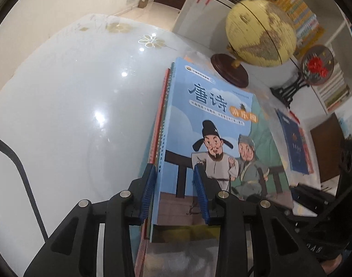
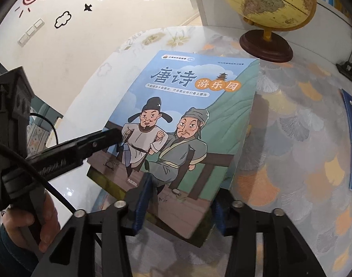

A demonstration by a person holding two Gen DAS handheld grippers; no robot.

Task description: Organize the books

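Books (image 2: 182, 120) stacked on the desk (image 1: 72, 115), the top cover reading 唐诗 and 游乐园 above two cartoon men in robes.
On the wall at left, black lettering reads "Sweet". The left gripper (image 1: 174, 194) straddles the stack's spine edge at its near left corner, blue pads apart and not pressing. The right gripper (image 2: 179, 204) straddles the near edge of the top cover, jaws parted, with no clear squeeze. A globe (image 2: 265, 0) stands behind; a dark blue book (image 2: 351, 143) lies far right.
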